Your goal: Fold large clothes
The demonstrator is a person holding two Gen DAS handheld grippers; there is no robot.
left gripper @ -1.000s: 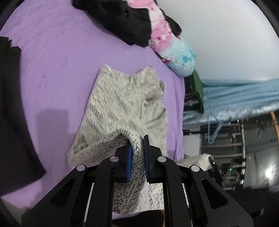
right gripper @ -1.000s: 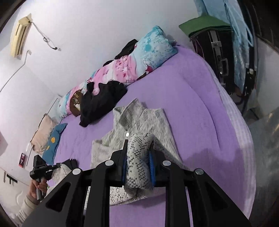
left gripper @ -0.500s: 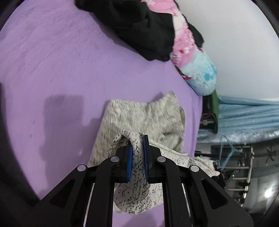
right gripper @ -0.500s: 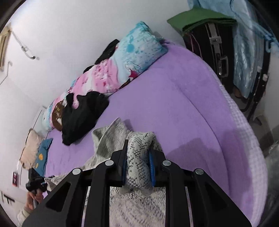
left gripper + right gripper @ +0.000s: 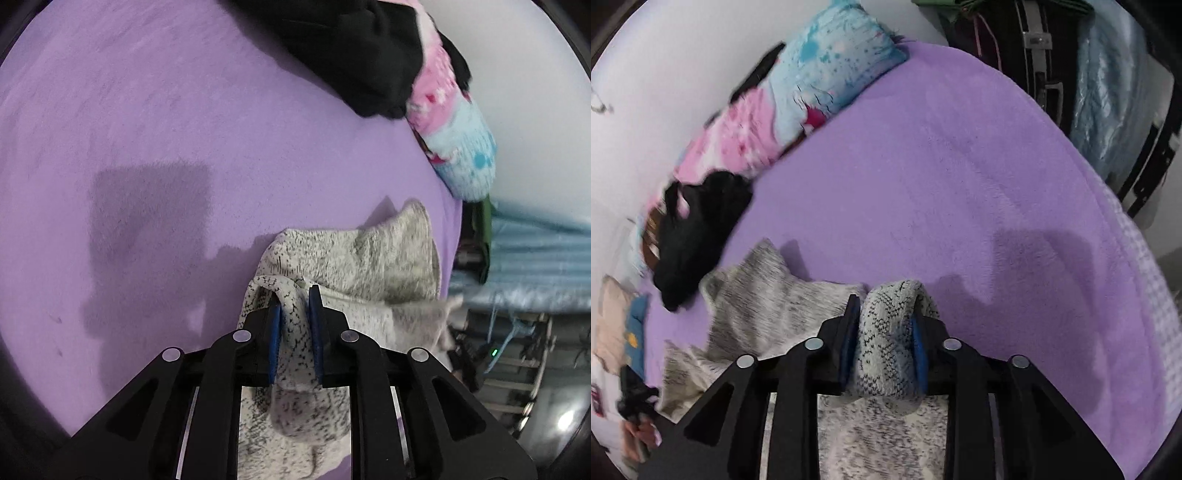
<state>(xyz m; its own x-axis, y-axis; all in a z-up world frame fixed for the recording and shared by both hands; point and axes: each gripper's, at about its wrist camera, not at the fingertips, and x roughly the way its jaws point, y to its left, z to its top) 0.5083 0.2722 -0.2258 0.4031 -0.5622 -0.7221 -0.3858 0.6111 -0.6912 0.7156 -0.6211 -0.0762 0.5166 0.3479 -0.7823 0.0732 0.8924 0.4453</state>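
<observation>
Grey knit garment (image 5: pixel 354 258) on purple bed (image 5: pixel 184 129), an edge between each pair of fingers.

Left gripper (image 5: pixel 294 317): fingers just widened, narrow gap, a fold of knit between the blue pads, the right pad looking slightly clear of it. Right gripper (image 5: pixel 884 328): fingers just widened, partly open, thick roll of knit filling the gap and touching both pads. Rest of garment lies flat ahead of the left fingers and left of the right fingers. Black clothing (image 5: pixel 690 229) and pink-blue pillow (image 5: pixel 812 85) well beyond the fingers.
</observation>
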